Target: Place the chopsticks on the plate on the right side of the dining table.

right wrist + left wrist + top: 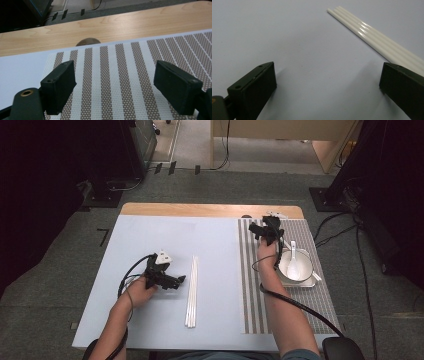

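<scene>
Chopsticks (191, 292) lie mid-worktop, just right of my left gripper (172, 281), its fingers spread to straddle them. My right gripper (266, 231) hovers, fingers apart, over the striped mat (250, 285), far of the bowl (296, 267).

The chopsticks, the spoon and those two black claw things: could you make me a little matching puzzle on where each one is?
Things:
1. white chopsticks
2. white spoon
3. left gripper
4. right gripper

Places:
A. in the white bowl on the striped mat
B. over the far end of the striped mat, jaws open and empty
C. lying side by side on the pale blue table cover, left of the mat
D. low over the blue cover, jaws open, just left of the chopsticks

Pairs: 1-C, 2-A, 3-D, 4-B
</scene>
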Motion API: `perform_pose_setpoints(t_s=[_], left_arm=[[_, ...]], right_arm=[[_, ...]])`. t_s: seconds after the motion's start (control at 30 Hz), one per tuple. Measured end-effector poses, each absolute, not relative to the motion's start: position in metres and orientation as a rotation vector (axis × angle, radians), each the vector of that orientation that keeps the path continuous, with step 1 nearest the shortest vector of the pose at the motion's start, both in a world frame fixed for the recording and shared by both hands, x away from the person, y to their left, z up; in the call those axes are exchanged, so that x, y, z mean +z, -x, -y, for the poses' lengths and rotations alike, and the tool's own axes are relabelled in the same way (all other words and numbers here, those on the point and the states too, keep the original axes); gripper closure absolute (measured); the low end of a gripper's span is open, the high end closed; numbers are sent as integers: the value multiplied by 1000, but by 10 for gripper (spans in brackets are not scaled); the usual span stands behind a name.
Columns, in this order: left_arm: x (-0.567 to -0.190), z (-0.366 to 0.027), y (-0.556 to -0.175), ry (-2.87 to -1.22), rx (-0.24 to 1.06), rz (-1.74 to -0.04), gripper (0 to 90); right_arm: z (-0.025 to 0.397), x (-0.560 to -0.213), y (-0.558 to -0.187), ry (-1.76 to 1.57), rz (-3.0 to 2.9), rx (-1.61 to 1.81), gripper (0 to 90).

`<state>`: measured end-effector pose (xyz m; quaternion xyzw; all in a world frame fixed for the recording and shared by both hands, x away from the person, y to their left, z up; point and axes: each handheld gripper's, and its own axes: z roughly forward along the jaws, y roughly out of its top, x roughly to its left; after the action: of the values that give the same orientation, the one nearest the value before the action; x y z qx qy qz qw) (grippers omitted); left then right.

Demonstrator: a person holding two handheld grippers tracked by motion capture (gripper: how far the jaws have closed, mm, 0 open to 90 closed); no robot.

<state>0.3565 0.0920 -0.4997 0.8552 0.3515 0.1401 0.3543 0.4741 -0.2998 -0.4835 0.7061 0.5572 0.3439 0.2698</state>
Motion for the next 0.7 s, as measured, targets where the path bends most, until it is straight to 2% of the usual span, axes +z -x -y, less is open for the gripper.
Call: perform_pose_setpoints(t_s=[0.53, 0.7], left_arm=[[-500, -92, -356, -2211, 362, -909, 5], [-500, -92, -356, -2211, 363, -908, 5]], right_arm=[[292, -481, -465, -1859, -1520, 934, 175], [294, -478, -472, -1846, -1491, 906, 175]])
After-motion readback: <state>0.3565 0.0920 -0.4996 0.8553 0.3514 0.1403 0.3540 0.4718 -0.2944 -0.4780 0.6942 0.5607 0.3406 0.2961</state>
